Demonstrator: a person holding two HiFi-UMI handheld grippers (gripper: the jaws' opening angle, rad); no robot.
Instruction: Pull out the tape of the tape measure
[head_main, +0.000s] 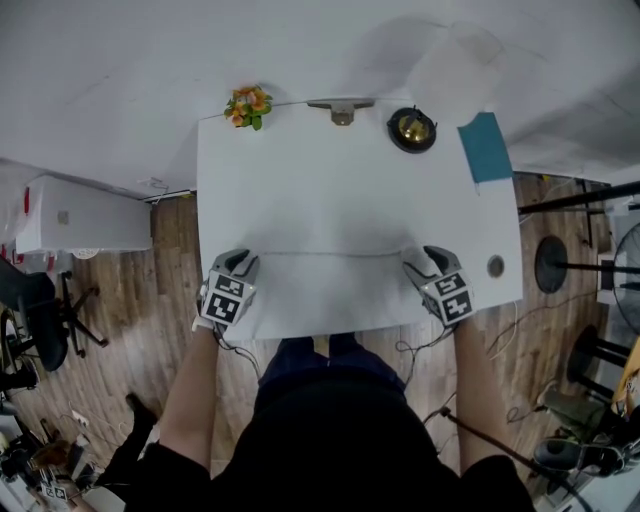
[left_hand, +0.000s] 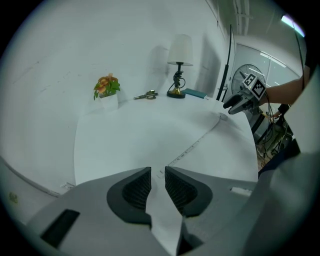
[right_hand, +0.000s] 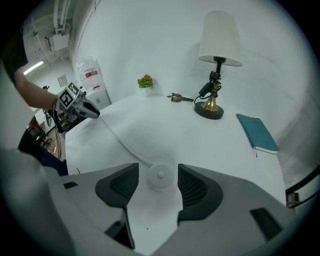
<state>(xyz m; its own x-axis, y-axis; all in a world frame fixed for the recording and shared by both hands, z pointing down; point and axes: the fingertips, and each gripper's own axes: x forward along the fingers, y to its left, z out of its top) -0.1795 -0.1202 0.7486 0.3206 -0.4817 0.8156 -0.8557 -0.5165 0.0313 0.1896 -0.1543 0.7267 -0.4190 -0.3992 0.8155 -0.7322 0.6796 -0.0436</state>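
The tape measure is a small, round white case with a raised button at its centre, hardly darker than the white counter it lies on. Its tape is a thin pale strip with fine dark marks along one edge. It is drawn out flat across the near part of the counter, from one claw to the other.

At the left end, the left claw points down at the counter with its dark ribbed pads drawn close, leaving only a narrow gap that shows the white counter. The tape's end lies right at the mouth of that gap, and neither pad can be seen pressing on it. From there the tape runs rightward and away in a straight line.

At the right end, the right claw stands spread, with the case sitting on the counter between its two tips. A sliver of counter shows on either side, so the case touches neither pad. The tape leaves the case on its left side.
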